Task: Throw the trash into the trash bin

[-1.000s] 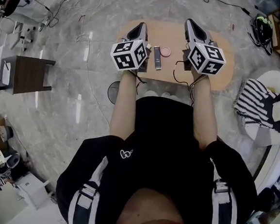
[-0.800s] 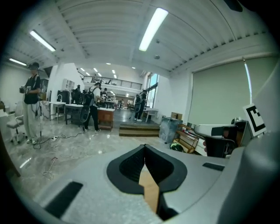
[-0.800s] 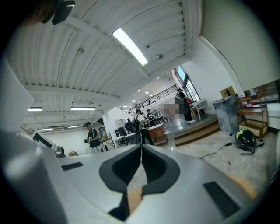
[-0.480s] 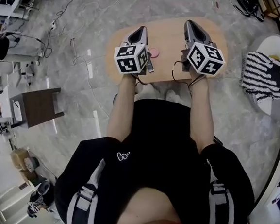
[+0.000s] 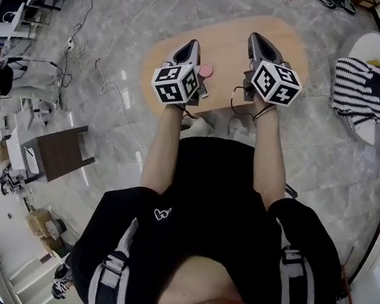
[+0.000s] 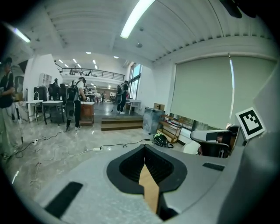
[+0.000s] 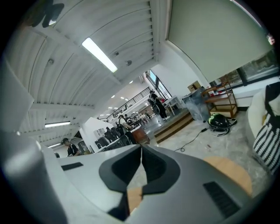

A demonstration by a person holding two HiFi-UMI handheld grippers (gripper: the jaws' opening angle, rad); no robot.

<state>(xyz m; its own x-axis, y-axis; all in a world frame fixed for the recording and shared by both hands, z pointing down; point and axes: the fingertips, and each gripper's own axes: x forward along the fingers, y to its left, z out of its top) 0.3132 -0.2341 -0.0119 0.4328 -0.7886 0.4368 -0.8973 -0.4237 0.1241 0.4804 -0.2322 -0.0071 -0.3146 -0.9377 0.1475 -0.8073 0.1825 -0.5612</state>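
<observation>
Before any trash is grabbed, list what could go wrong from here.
1. Both the left gripper and the right gripper are shut; pushed in like that, they could knock the pink disc off the table.
2. No trash bin shows in any view, so the carry may mean searching.
3. Cables trail across the floor, a trip hazard.

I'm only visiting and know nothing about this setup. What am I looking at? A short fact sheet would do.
Who: a person standing, one gripper in each hand
Left gripper: jaws together, nothing held
Right gripper: jaws together, nothing held
Under the grippers: oval wooden table
On the table: small pink round item beside the left gripper
To the right: striped cloth on a white seat
On the floor, left: dark side table
Trash bin: none that I can make out
</observation>
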